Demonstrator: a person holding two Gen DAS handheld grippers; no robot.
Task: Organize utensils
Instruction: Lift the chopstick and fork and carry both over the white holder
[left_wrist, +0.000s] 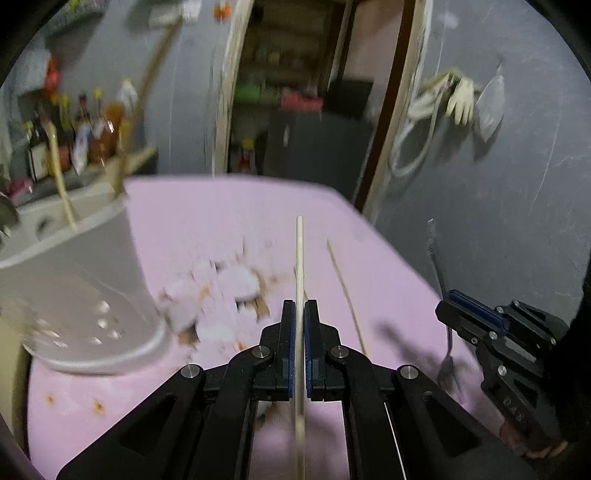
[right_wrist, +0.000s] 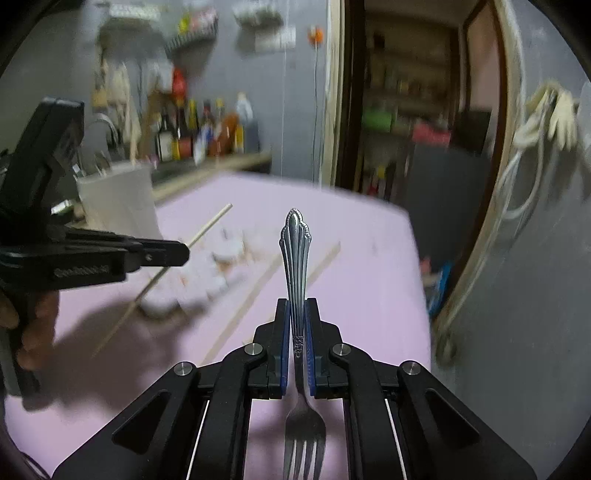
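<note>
My left gripper (left_wrist: 300, 306) is shut on a pale wooden chopstick (left_wrist: 299, 258) that points forward above the pink table (left_wrist: 221, 210). A second chopstick (left_wrist: 345, 288) lies on the table just right of it. A white perforated utensil holder (left_wrist: 77, 280) stands at the left with wooden sticks (left_wrist: 61, 184) in it. My right gripper (right_wrist: 296, 306) is shut on a steel fork (right_wrist: 294, 251), handle forward, tines toward the camera. In the left wrist view the right gripper (left_wrist: 454, 306) holds the fork (left_wrist: 439, 280) at the right table edge. The left gripper (right_wrist: 181, 253) shows in the right wrist view too.
A worn, peeling patch (left_wrist: 221, 291) marks the table's middle. Sauce bottles (left_wrist: 74, 129) line a counter behind the holder. An open doorway (left_wrist: 295, 92) lies beyond the table. Gloves and cable (left_wrist: 450, 99) hang on the grey wall at right.
</note>
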